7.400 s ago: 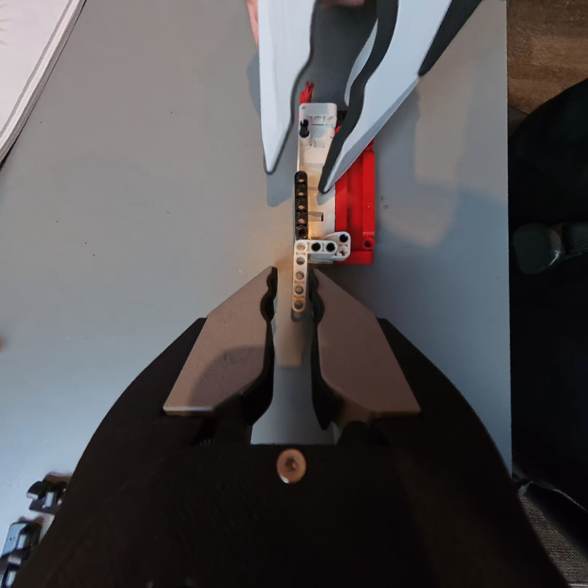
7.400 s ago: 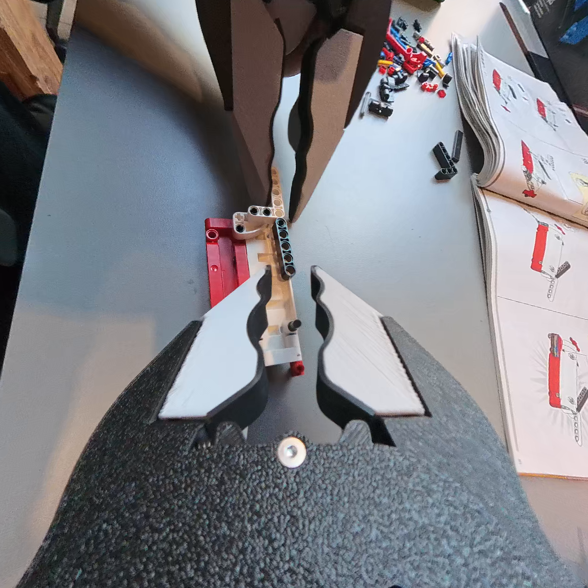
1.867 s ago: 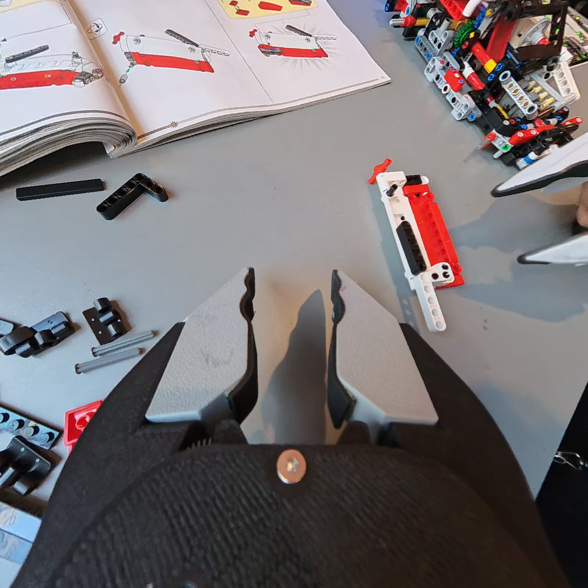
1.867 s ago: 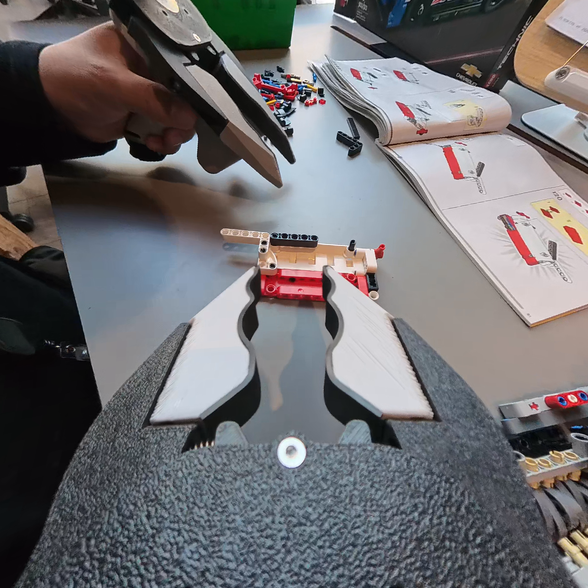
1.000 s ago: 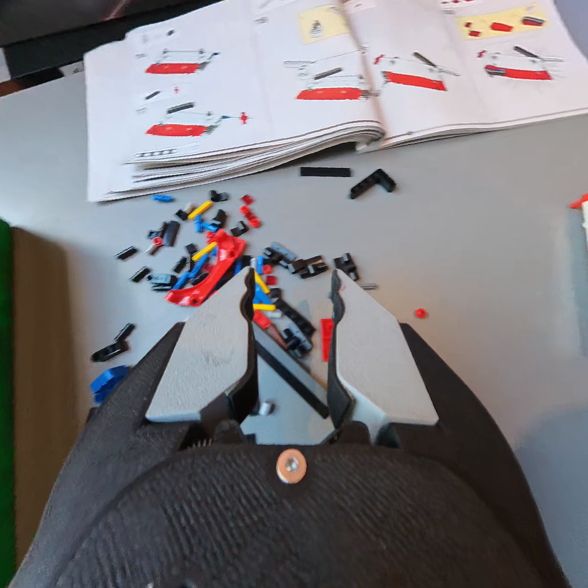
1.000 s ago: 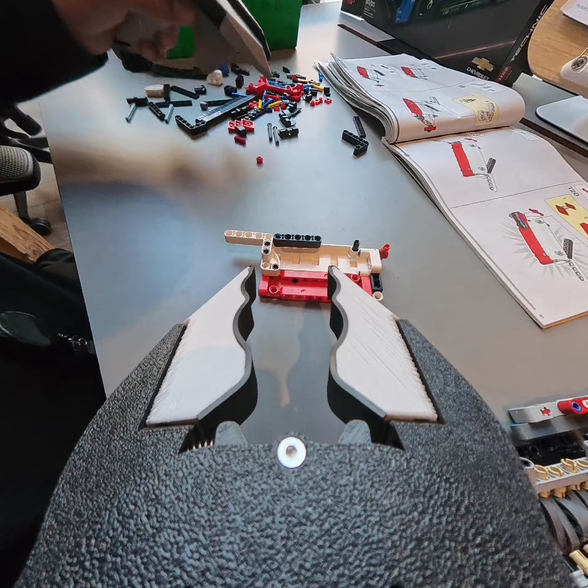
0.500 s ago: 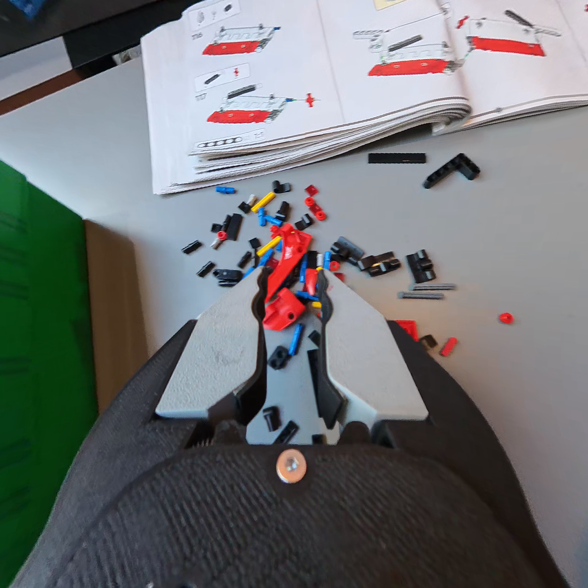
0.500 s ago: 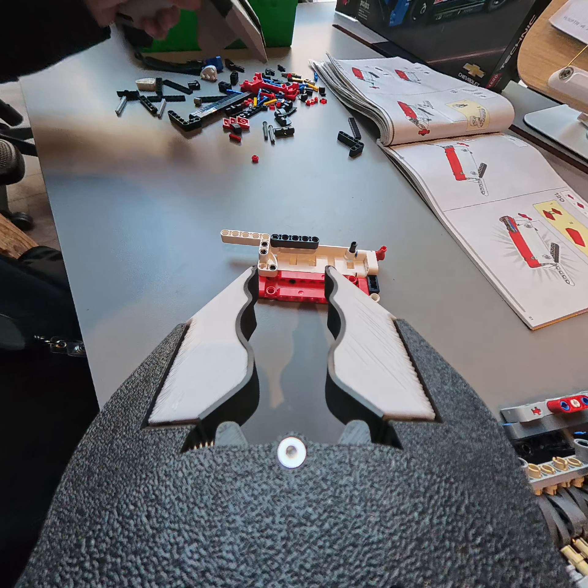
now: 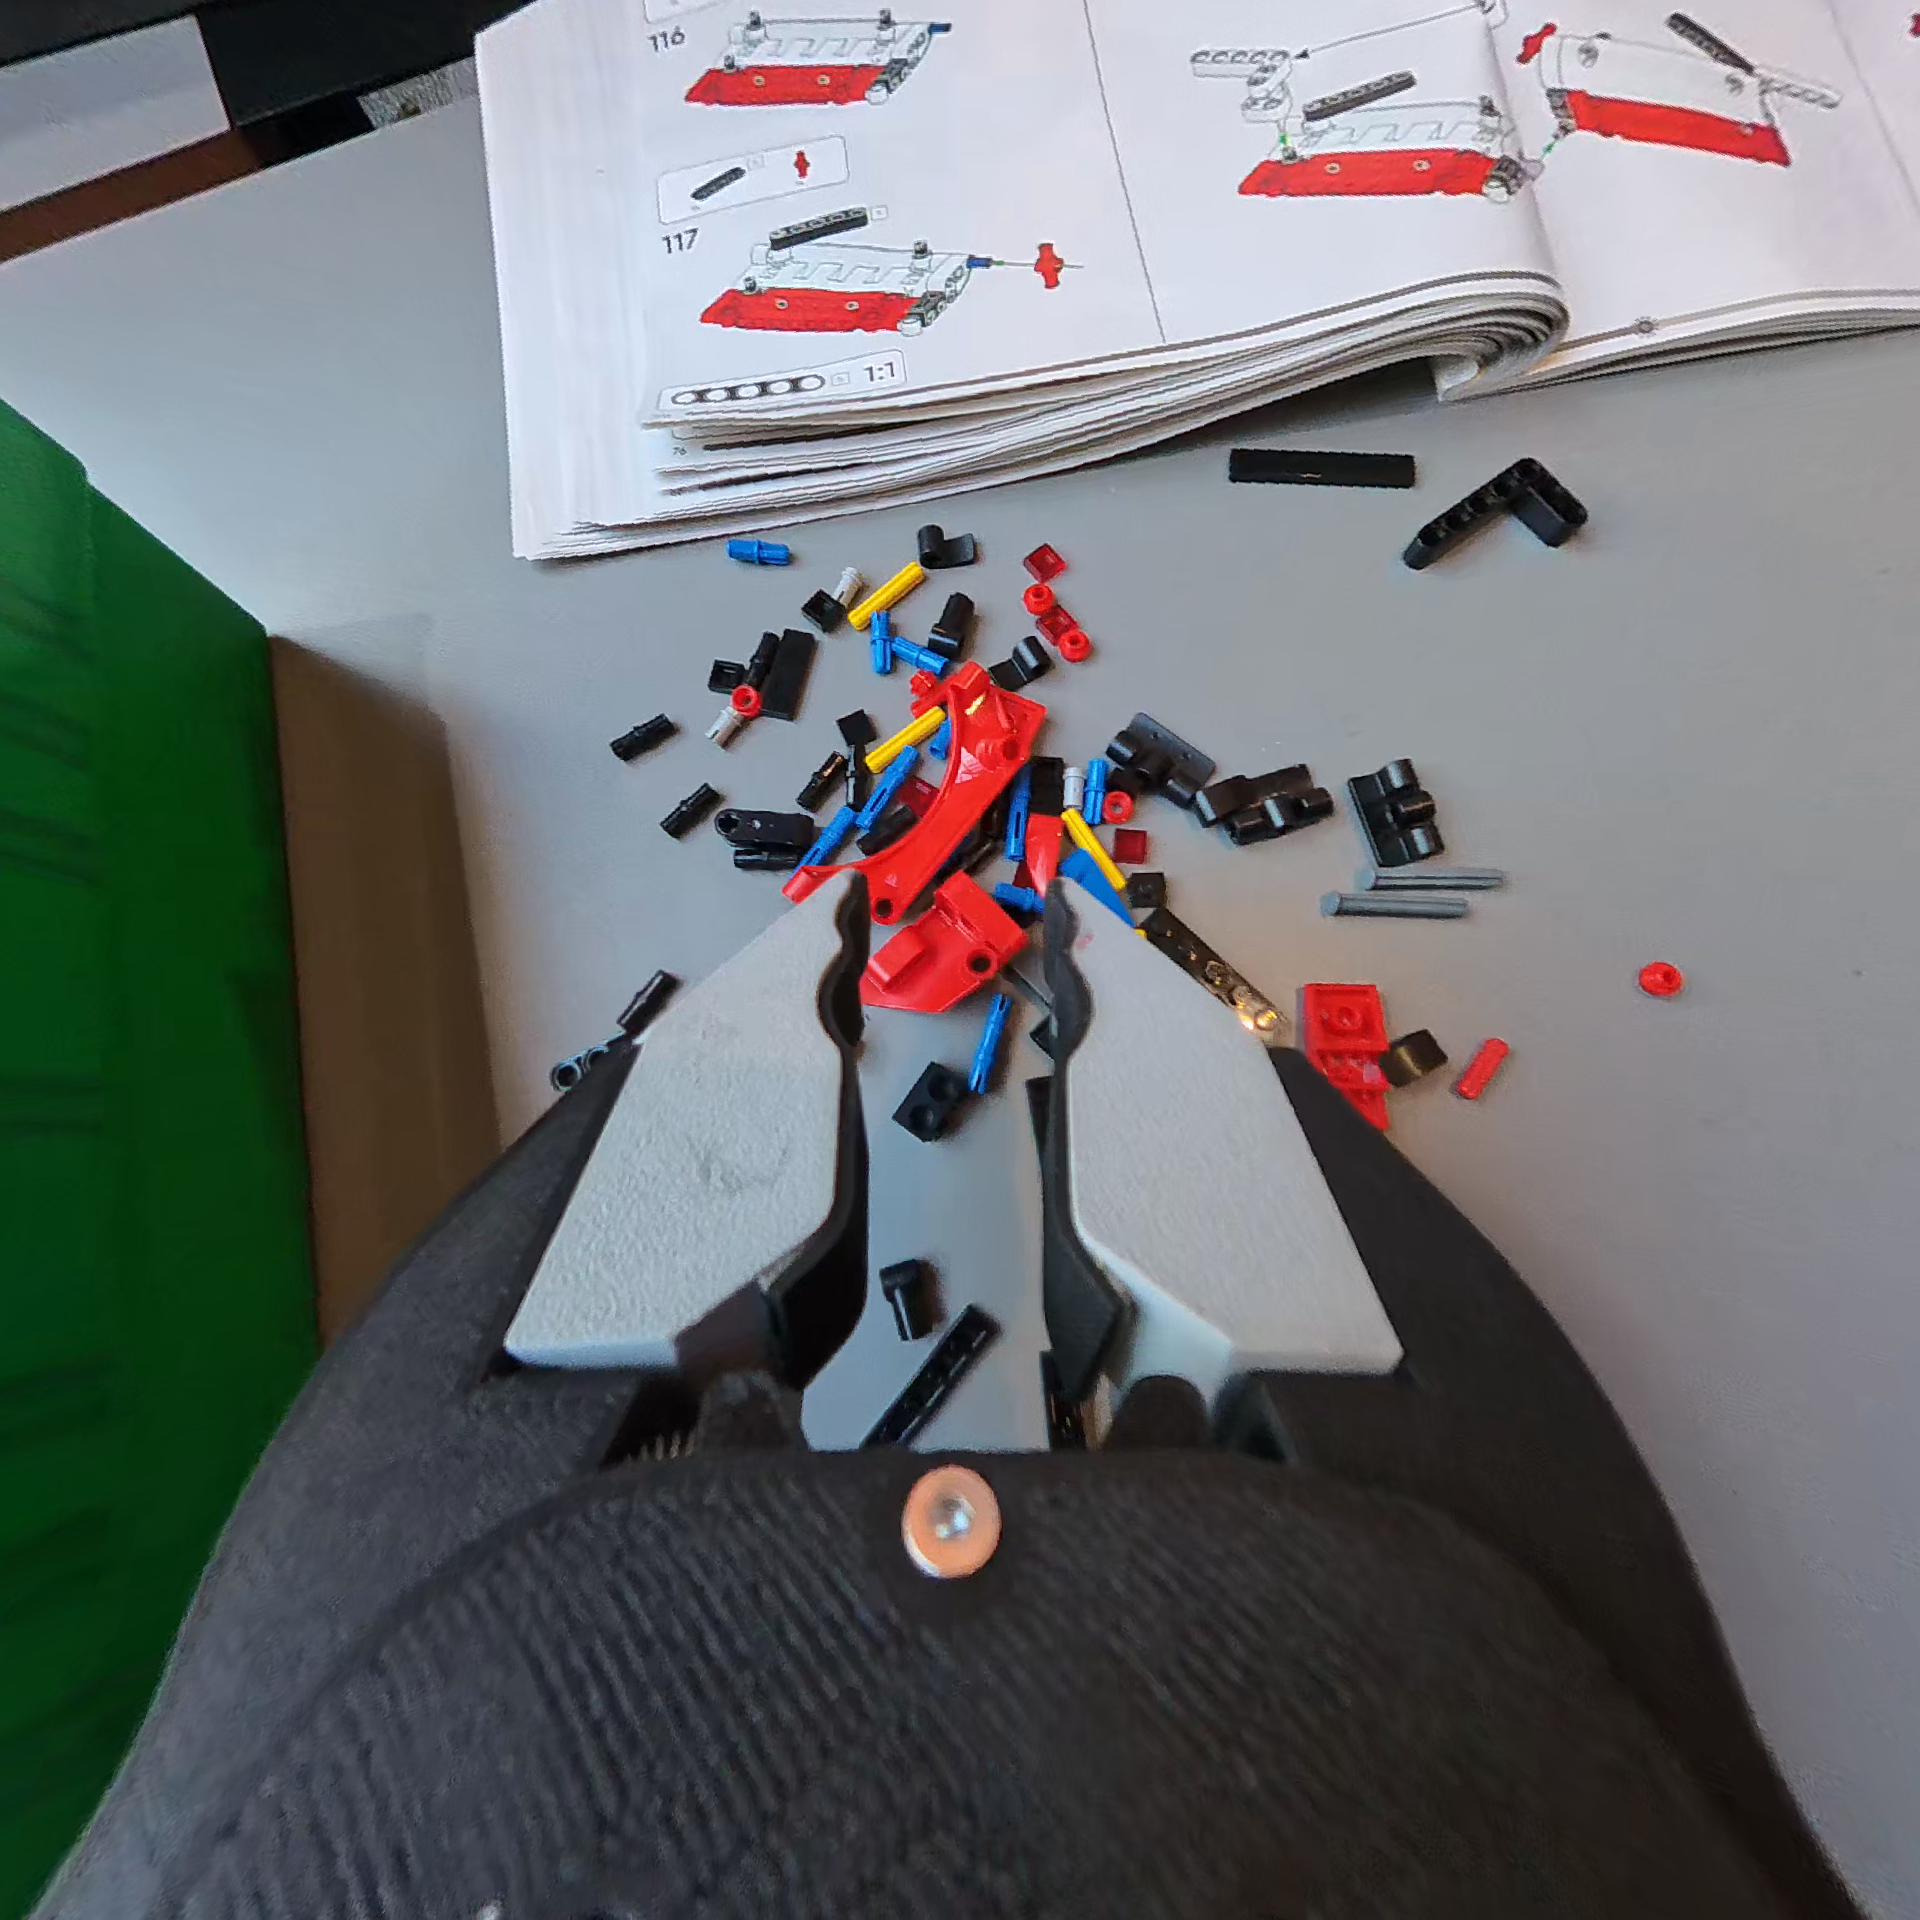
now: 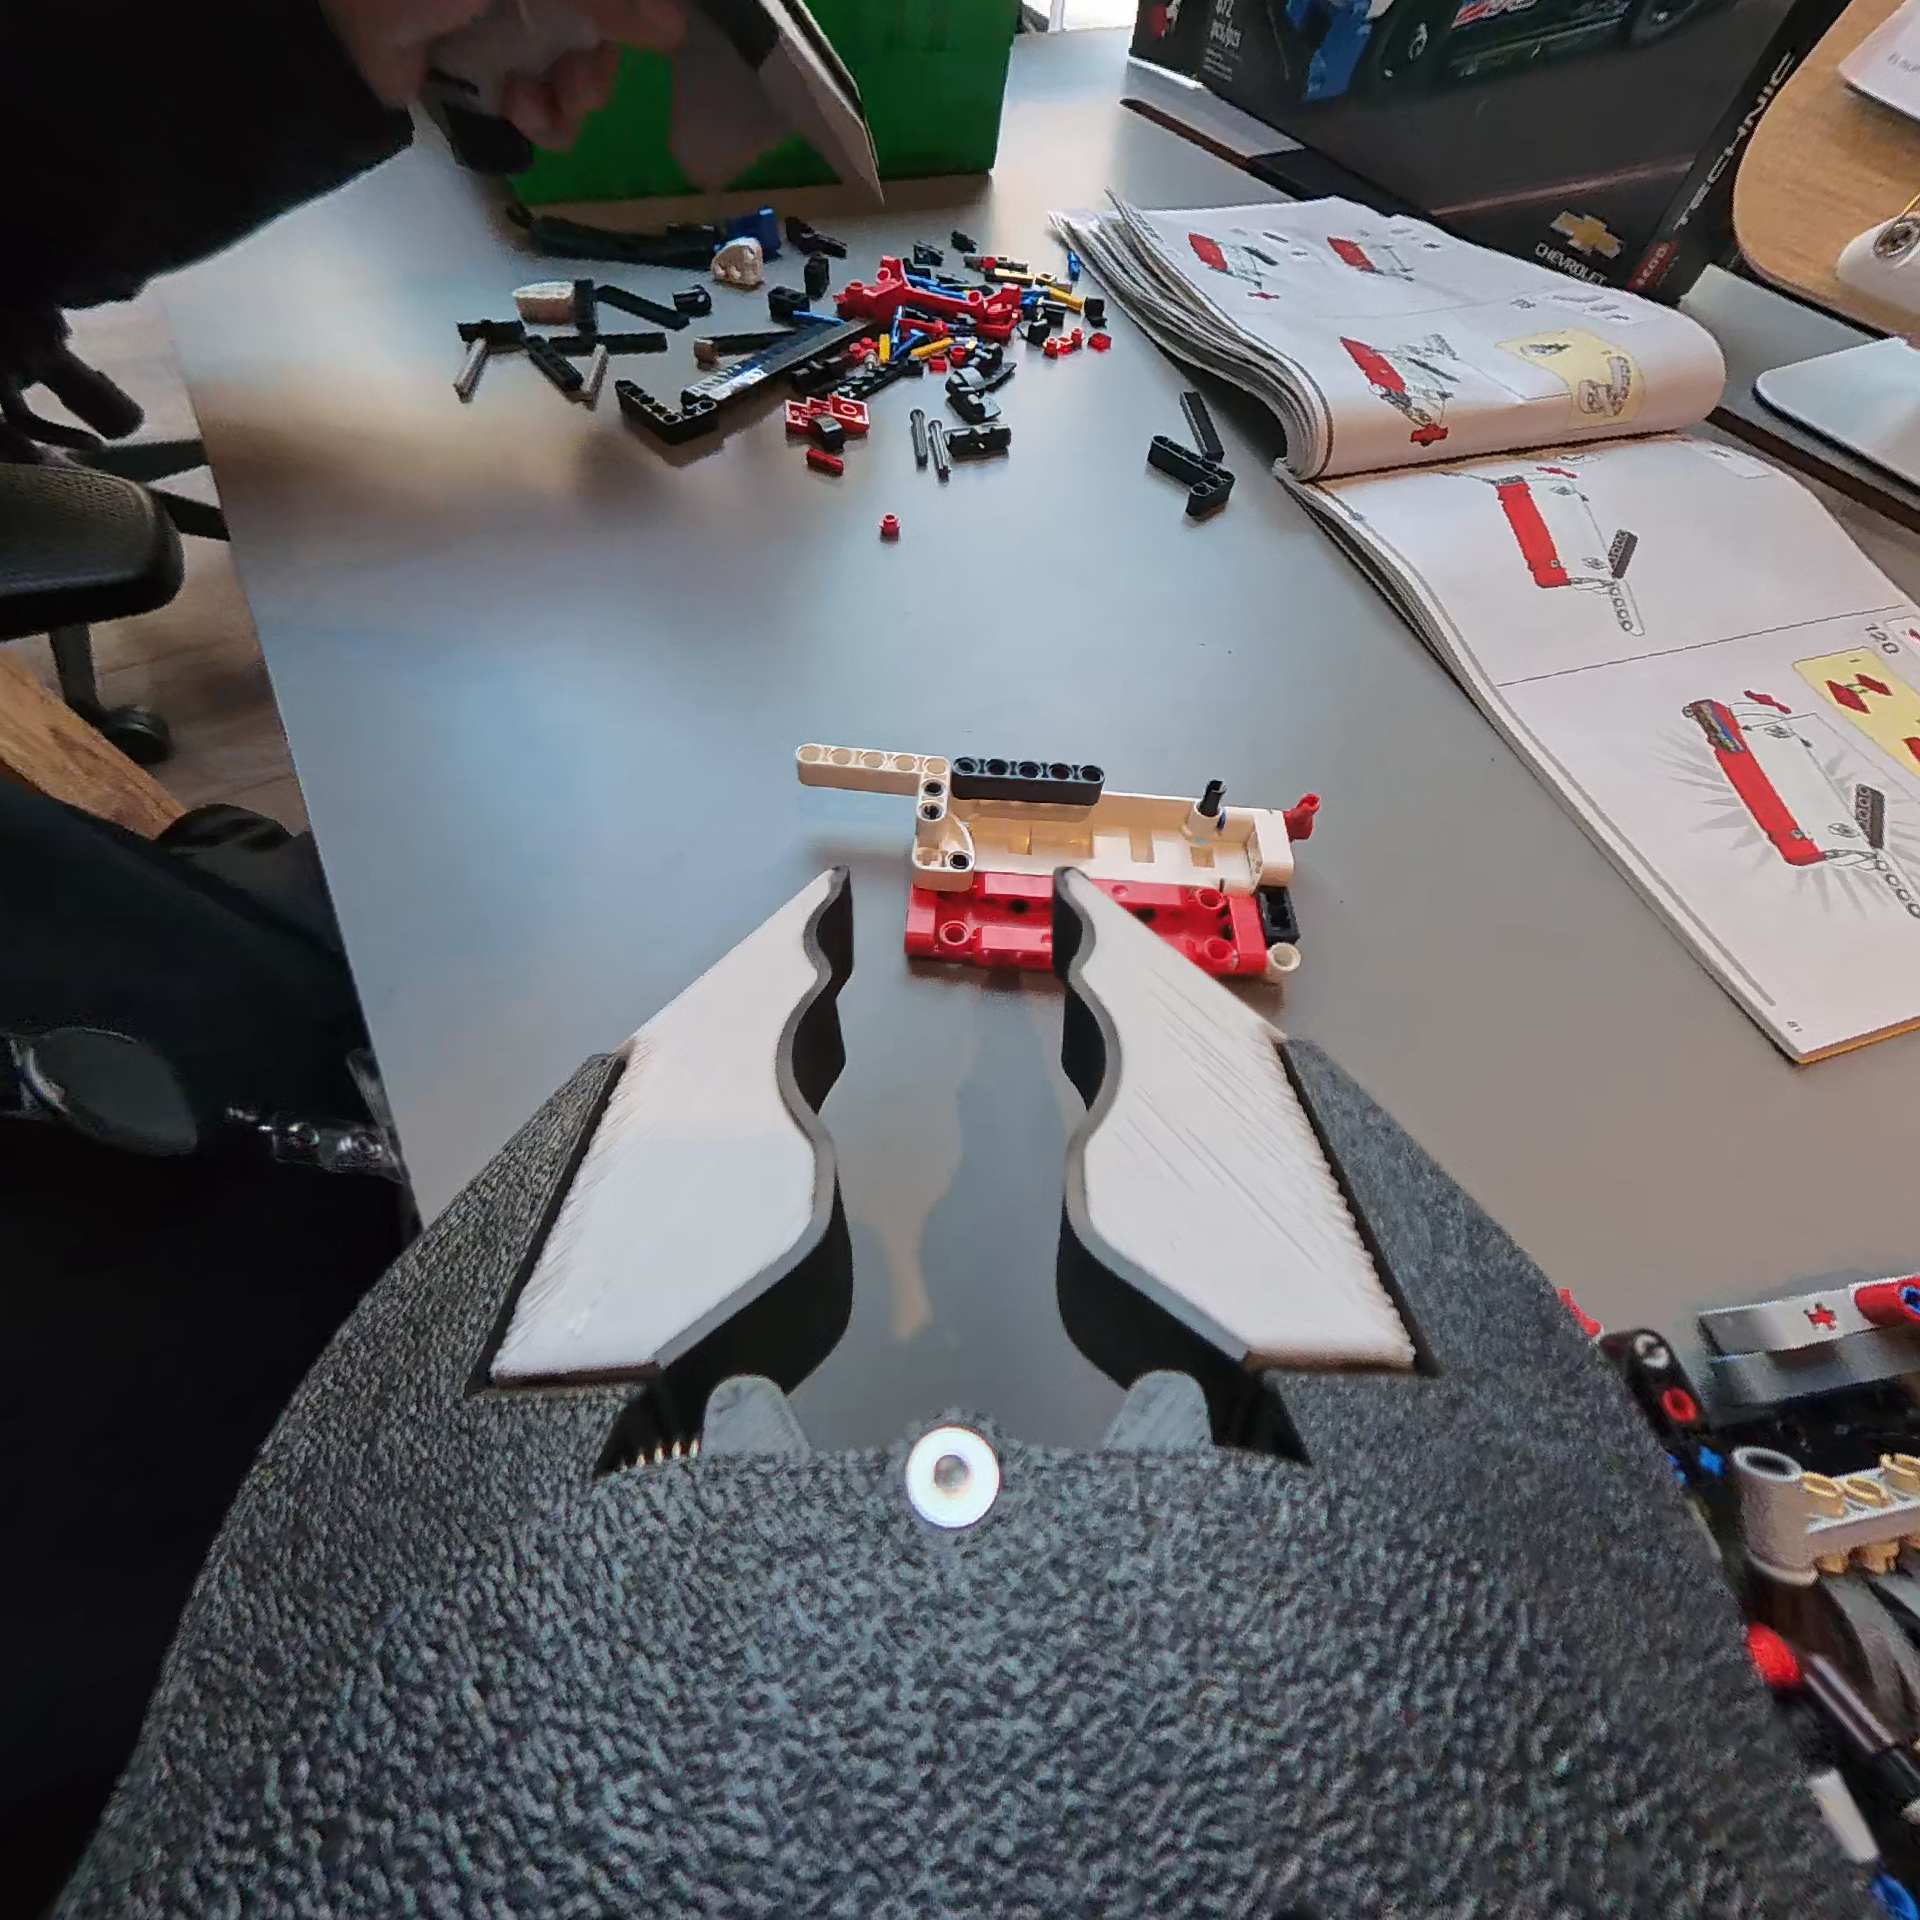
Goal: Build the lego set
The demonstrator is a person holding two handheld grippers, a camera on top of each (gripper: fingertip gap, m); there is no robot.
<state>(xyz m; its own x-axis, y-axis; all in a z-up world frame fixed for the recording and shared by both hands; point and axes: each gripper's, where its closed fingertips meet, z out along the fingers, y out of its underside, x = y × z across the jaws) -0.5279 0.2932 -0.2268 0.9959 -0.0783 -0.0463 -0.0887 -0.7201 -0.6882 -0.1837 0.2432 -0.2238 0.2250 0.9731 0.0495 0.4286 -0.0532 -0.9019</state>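
Presently the red-and-white assembly (image 10: 1091, 883) lies flat on the grey surface (image 10: 623, 727), just beyond the spread, empty right fingers (image 10: 1143, 1039). Well beyond it, the parts pile (image 9: 966, 810) is straddled by the left fingers (image 9: 727, 1091), likewise spread; tangled neighbours might be pinched instead.

- Left gripper (image 9: 951, 914): black ribbed body, grey fingers (image 9: 717, 1122), silver screw.
- Right gripper (image 10: 951, 904): black pebbled body, white fingers (image 10: 686, 1174) with wavy black edges.
- Dark sleeve (image 10: 156, 114).
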